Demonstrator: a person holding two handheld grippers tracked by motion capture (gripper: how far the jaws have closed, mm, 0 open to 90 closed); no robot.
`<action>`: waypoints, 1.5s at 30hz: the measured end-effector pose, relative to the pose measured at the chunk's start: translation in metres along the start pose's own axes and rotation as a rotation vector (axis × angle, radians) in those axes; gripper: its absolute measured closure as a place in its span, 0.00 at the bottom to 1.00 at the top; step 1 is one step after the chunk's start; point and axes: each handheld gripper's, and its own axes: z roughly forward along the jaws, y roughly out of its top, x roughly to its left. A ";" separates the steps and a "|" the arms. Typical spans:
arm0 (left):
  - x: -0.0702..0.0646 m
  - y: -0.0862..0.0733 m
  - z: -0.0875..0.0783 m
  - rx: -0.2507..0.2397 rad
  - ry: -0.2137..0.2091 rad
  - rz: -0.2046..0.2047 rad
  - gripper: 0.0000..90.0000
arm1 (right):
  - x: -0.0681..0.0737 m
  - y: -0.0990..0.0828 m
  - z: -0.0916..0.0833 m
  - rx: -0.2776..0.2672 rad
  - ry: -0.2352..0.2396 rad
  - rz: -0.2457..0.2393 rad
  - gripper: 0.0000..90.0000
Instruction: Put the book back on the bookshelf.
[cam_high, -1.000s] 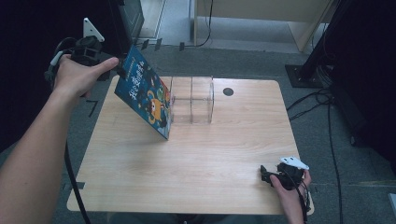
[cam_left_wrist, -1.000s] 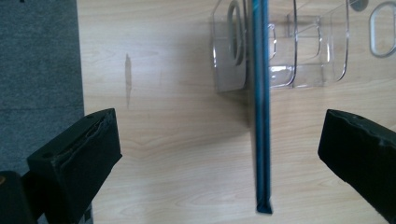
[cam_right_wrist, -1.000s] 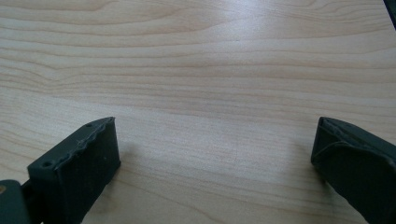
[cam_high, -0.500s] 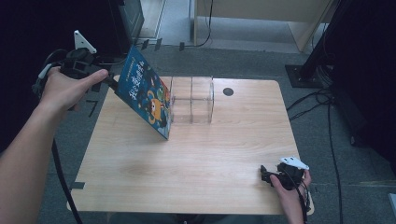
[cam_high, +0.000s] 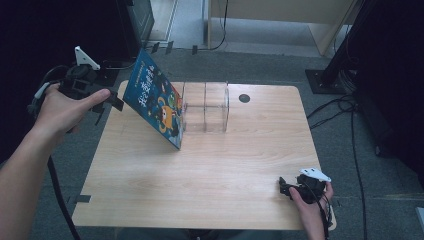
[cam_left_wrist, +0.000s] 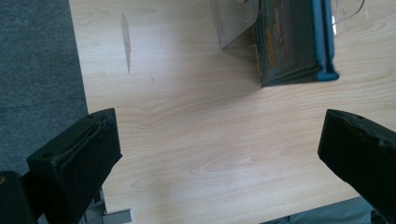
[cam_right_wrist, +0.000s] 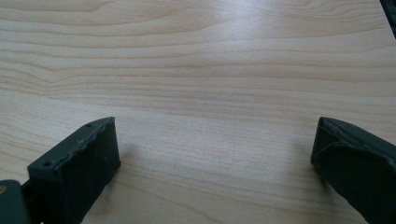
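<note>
A blue picture book (cam_high: 157, 102) leans tilted against the left end of a clear acrylic rack (cam_high: 206, 107) at the back of the wooden table (cam_high: 215, 170). My left gripper (cam_high: 109, 102) hovers open over the table's back left corner, a short way left of the book and apart from it. In the left gripper view the book's lower edge (cam_left_wrist: 294, 44) and the rack (cam_left_wrist: 233, 23) lie ahead, with bare wood between the open gripper's (cam_left_wrist: 219, 158) jaws. My right gripper (cam_high: 286, 189) rests open near the front right edge, its jaws (cam_right_wrist: 215, 158) wide over bare wood.
A small black round grommet (cam_high: 244, 98) sits in the tabletop behind and to the right of the rack. On the floor to the right are a black stand base (cam_high: 325, 80) and cables (cam_high: 345, 107). Grey carpet (cam_left_wrist: 37, 70) borders the table's left edge.
My left hand and gripper have drawn back to the left, away from the book's top corner. The book stays leaning on the rack. The right gripper has not moved.
</note>
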 end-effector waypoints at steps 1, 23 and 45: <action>0.001 -0.002 0.001 0.003 0.000 0.003 0.00 | 0.000 0.000 0.000 0.000 0.000 0.000 0.00; 0.021 -0.039 0.043 0.033 0.029 -0.005 0.00 | 0.000 0.000 0.000 0.000 -0.002 0.000 0.00; 0.012 -0.073 0.117 0.032 0.023 0.023 0.00 | -0.001 0.000 0.000 0.001 -0.006 0.002 0.00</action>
